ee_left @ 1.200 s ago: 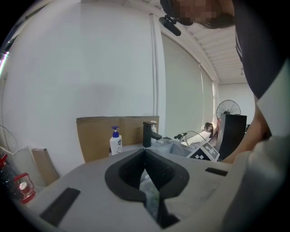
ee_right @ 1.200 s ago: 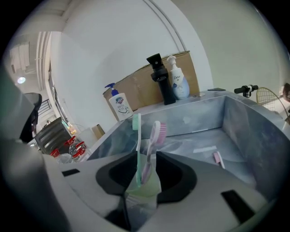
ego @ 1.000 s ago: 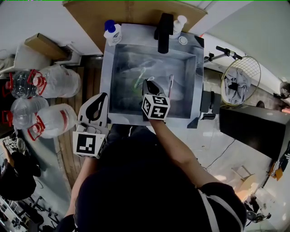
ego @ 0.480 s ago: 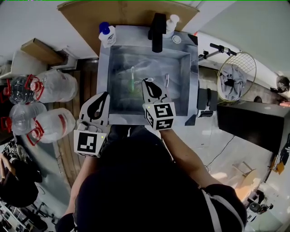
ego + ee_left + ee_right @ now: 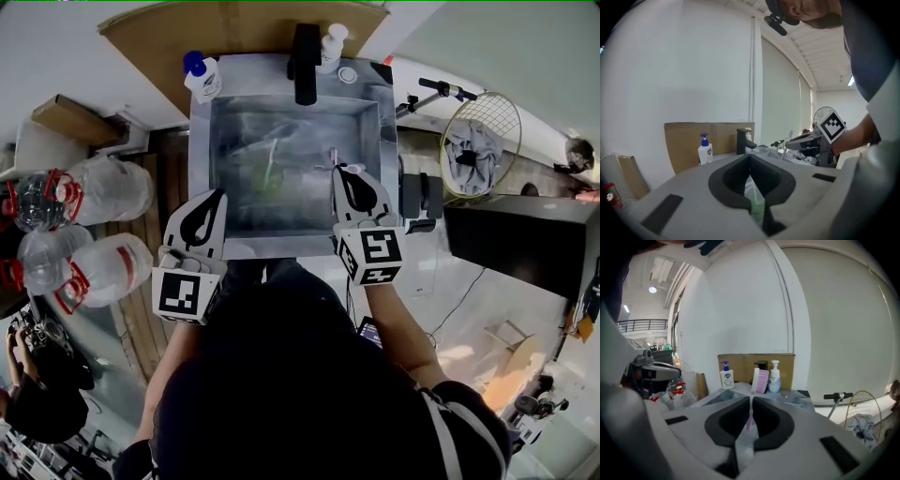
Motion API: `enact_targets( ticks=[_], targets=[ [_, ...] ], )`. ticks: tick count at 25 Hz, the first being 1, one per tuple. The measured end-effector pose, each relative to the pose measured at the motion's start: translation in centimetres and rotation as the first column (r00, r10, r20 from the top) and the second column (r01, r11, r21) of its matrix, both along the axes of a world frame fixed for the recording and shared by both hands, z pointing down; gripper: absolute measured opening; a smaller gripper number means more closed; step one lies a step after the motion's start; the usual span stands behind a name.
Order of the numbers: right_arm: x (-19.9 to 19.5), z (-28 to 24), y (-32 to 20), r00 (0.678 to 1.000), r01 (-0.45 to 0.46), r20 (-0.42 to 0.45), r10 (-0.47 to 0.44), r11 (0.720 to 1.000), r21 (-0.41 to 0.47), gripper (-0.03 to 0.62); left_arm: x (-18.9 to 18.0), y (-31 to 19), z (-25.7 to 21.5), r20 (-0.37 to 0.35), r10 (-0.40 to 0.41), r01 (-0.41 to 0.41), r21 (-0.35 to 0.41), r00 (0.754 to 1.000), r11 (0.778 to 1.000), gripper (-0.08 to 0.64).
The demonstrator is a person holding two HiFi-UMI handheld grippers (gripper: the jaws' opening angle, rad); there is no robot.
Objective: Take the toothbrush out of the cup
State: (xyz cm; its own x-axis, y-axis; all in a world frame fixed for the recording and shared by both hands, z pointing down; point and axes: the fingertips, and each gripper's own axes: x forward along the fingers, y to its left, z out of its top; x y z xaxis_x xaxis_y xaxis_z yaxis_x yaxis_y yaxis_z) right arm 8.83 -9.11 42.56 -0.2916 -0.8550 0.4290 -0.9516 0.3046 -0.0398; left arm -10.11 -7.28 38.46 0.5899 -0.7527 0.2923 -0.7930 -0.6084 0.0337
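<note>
My right gripper (image 5: pixel 345 174) hangs over the front right part of the steel sink (image 5: pixel 388 141), shut on a pink toothbrush (image 5: pixel 333 159). In the right gripper view the pink handle (image 5: pixel 750 420) runs up between the jaws (image 5: pixel 751 401), and the bristle head (image 5: pixel 761 380) stands upright above them. A green toothbrush (image 5: pixel 271 161) remains in the basin, inside a blurred clear shape that looks like the cup. My left gripper (image 5: pixel 210 200) rests at the sink's front left edge, jaw tips together (image 5: pixel 750 159), with nothing clearly held.
A black faucet (image 5: pixel 305 61) stands at the sink's back, with a blue-capped soap bottle (image 5: pixel 202 75) to its left and a white pump bottle (image 5: pixel 330 42) to its right. Large water jugs (image 5: pixel 103 187) lie left. A wire fan guard (image 5: pixel 478 141) and a black box (image 5: pixel 525 253) stand right.
My right gripper has carried the pink toothbrush from the middle of the basin toward its front right corner. The left gripper has stayed put.
</note>
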Motion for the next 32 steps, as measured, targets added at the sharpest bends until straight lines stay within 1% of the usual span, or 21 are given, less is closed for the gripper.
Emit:
enact_targets(
  ticks=[3,5,7,8,9,11,14,16,18,20,23,26,30,32],
  targets=[
    [2.9,1.4,0.4,0.997,-0.041,-0.062,0.038,0.998,-0.048,0.043,0.3,0.0,0.2,0.008,0.010,-0.010,-0.004,1.000,1.000,0.023],
    [4.3,2.8,0.8,0.994,-0.054,-0.099,0.045,0.994,-0.099,0.041,0.5,0.1,0.3,0.009,0.014,-0.013,-0.006,1.000,1.000,0.023],
    [5.1,4.7,1.4,0.991,-0.050,-0.133,0.027,0.983,-0.176,0.041,0.6,0.0,0.2,0.005,0.012,-0.012,-0.008,1.000,1.000,0.023],
    [5.2,5.8,1.8,0.990,-0.044,-0.142,0.011,0.973,-0.226,0.041,0.6,0.0,0.2,0.006,0.011,-0.011,-0.010,1.000,1.000,0.023],
    [5.2,7.0,2.2,0.990,-0.033,-0.143,-0.008,0.960,-0.279,0.043,0.6,0.0,0.3,0.009,0.008,-0.007,-0.014,1.000,1.000,0.023],
    [4.8,9.5,3.1,0.991,-0.005,-0.128,-0.050,0.920,-0.393,0.041,0.3,0.1,0.5,0.022,0.000,0.001,-0.026,1.000,1.000,0.023],
    [3.9,12.8,4.3,0.991,0.041,-0.088,-0.105,0.840,-0.541,0.043,-0.1,0.2,0.7,0.026,-0.009,0.010,-0.025,1.000,1.000,0.023],
    [3.4,14.5,4.7,0.988,0.061,-0.078,-0.135,0.795,-0.604,0.043,-0.3,0.2,0.6,0.016,-0.023,0.024,-0.023,1.000,0.999,0.023],
    [3.0,15.8,4.6,0.985,0.073,-0.072,-0.156,0.761,-0.645,0.042,-0.7,0.3,0.6,0.018,-0.034,0.035,-0.027,0.999,0.999,0.023],
    [2.8,16.9,4.2,0.986,0.074,-0.064,-0.156,0.740,-0.668,0.043,-1.1,0.4,0.8,0.031,-0.042,0.043,-0.032,0.999,0.999,0.023],
    [2.8,18.2,3.1,0.990,0.056,-0.055,-0.128,0.728,-0.683,0.041,-1.7,0.5,1.1,0.041,-0.062,0.063,-0.043,0.997,0.997,0.023],
    [2.9,19.7,1.7,0.996,0.019,-0.051,-0.075,0.719,-0.695,0.041,-2.5,0.6,1.5,0.064,-0.087,0.091,-0.073,0.994,0.993,0.023],
    [3.2,21.8,-0.1,0.998,-0.032,-0.057,-0.013,0.699,-0.714,0.043,-2.8,0.5,1.3,0.048,-0.089,0.092,-0.050,0.995,0.995,0.023],
    [3.5,23.1,-0.8,0.998,-0.059,-0.062,0.020,0.684,-0.727,0.042,-3.1,0.5,1.4,0.048,-0.098,0.101,-0.054,0.994,0.993,0.023]
  ],
)
